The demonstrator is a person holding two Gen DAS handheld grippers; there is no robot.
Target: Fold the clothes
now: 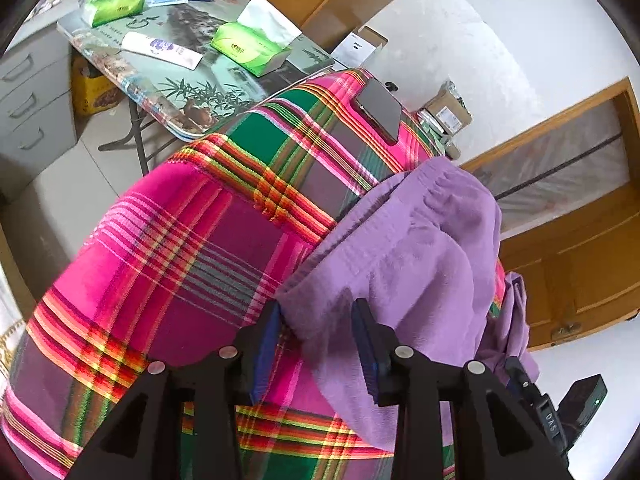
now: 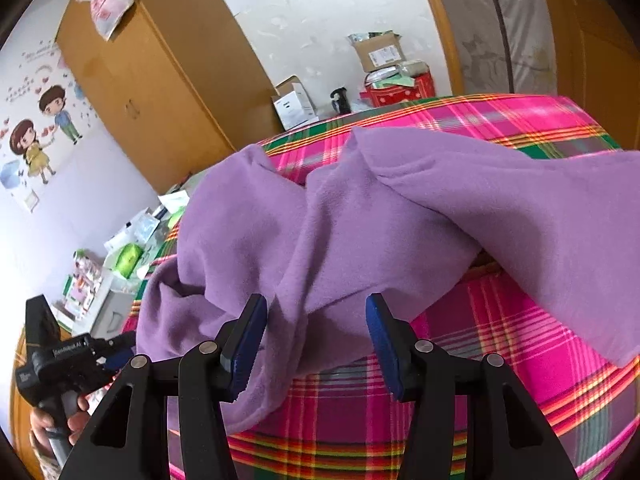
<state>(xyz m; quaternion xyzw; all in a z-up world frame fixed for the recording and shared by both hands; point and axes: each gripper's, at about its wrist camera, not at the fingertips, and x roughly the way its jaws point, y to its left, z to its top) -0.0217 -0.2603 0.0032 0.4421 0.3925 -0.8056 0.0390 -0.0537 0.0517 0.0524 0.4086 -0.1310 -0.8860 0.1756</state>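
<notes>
A purple fleece garment [image 1: 404, 248] with a gathered elastic waistband lies crumpled on a bed covered with a pink, green and orange plaid cloth [image 1: 180, 240]. My left gripper [image 1: 320, 340] is open. A corner of the purple fleece lies loose between its blue pads, which do not press on it. In the right wrist view the same garment [image 2: 360, 216] spreads across the bed in folds. My right gripper [image 2: 316, 340] is open just above its near edge, with cloth under and between the fingers. The left gripper [image 2: 118, 354] shows at the lower left, held by a hand [image 2: 60, 424].
A dark phone [image 1: 380, 110] lies on the bed's far part. Beyond the bed stands a folding table [image 1: 168, 92] with green tissue packs [image 1: 248, 46] and a tube. Grey drawers [image 1: 28, 100], a wooden wardrobe [image 2: 152, 80] and cardboard boxes [image 2: 380, 54] line the walls.
</notes>
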